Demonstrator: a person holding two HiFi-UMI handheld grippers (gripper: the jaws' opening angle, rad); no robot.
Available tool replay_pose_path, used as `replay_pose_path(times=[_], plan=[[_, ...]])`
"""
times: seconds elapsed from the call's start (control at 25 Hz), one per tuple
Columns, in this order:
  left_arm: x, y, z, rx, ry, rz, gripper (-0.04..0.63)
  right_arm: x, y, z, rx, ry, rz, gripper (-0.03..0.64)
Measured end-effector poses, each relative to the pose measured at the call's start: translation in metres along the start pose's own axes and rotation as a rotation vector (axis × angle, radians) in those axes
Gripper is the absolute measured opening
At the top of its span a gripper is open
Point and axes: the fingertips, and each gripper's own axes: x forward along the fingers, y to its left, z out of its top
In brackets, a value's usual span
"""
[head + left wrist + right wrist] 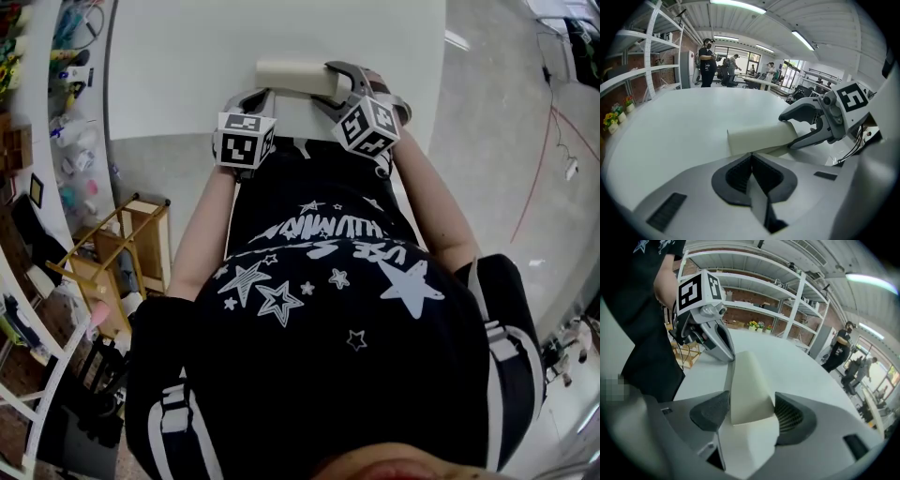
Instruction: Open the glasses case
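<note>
Ceiling strip lamps give bright, even light, and the white table glares faintly. A soft shadow sits under the glasses case, just beyond the left gripper's jaws. Both gripper views bow and darken at their rims, and the nearest jaw surfaces are blurred.

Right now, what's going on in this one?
A person is working on a cream glasses case on a white table with two hand-held grippers. The right gripper has its fingers spread wide on either side of one end of the case, not clamped on it. The left gripper, fingers together and empty, sits by the other end. The case looks closed.
</note>
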Motion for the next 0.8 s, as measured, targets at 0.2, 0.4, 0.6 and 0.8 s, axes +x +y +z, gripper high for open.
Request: replay_pose_path(times=[0.2,0.4,0.6,0.8], plan=[[0.0005,-0.0002,0.0015,-0.011,0.003,0.012,0.012,-0.001,-0.0026,-0.0004,-0.075,-0.03,-0.013,0.29],[-0.0009,0.0028,0.0009,-0.047,0.005,0.01,0.012,-0.0014,-0.002,0.0027,-0.049,-0.033,0.042,0.287],[0.0005,0.0028,0.0003,-0.068,0.004,0.017,0.012,-0.0027,-0.0032,0.0022,-0.021,-0.059,0.091,0.285],[0.0002,0.0042,-0.0007,-0.091,0.002,0.019,0.012,-0.003,-0.0054,0.0048,0.03,-0.058,0.153,0.282]])
